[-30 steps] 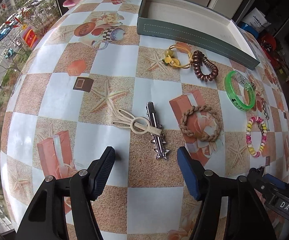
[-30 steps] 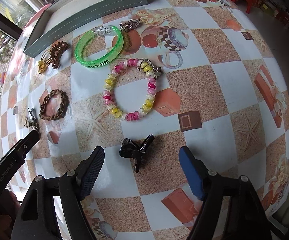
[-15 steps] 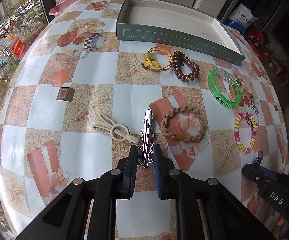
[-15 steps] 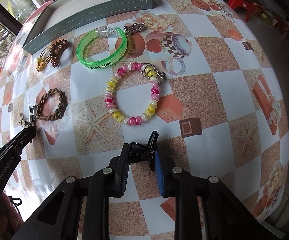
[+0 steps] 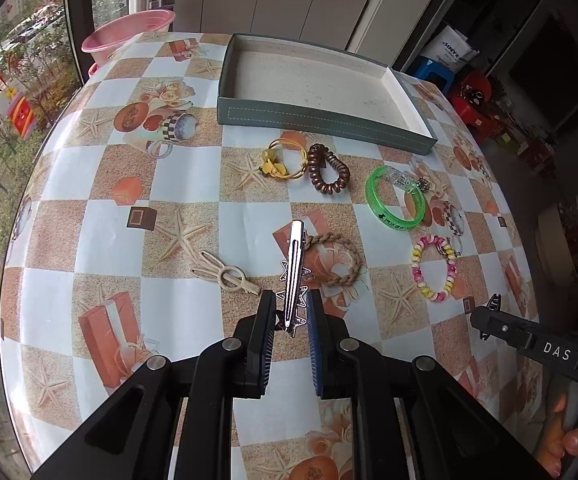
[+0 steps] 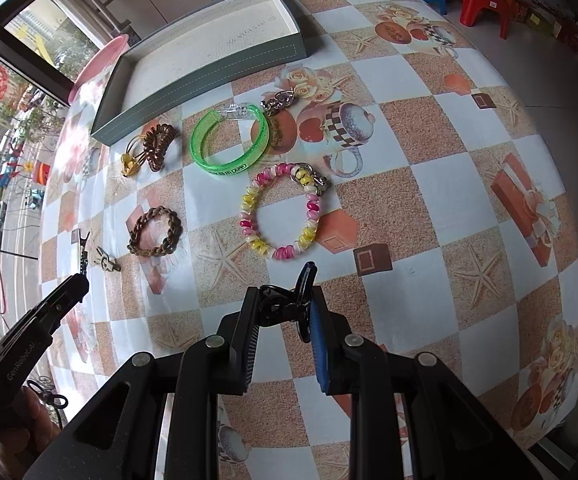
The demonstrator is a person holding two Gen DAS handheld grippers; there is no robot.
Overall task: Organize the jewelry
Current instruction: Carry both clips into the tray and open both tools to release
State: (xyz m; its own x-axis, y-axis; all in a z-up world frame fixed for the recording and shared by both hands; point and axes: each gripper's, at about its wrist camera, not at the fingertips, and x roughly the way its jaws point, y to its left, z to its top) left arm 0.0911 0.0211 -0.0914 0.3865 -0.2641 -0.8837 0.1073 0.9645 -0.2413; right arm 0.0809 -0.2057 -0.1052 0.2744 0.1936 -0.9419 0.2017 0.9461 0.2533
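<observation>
My left gripper (image 5: 291,314) is shut on a silver star hair clip (image 5: 293,268) and holds it above the table. My right gripper (image 6: 283,308) is shut on a black claw clip (image 6: 289,300), also lifted. On the table lie a beige rabbit clip (image 5: 225,276), a brown braided band (image 5: 335,258), a pink-yellow spiral bracelet (image 6: 279,210), a green bangle (image 6: 229,142), a brown coil tie (image 5: 327,168) and a yellow tie (image 5: 279,158). The grey-green tray (image 5: 321,120) stands empty at the back.
A pink basin (image 5: 127,36) sits beyond the table's far left edge. A silver keychain (image 6: 281,100) lies by the green bangle. The table edge curves away on the right, with red stools (image 6: 485,0) beyond it.
Both grippers closed from wide open onto their clips, the left on the star clip and the right on the black claw clip, and both have lifted them off the table.
</observation>
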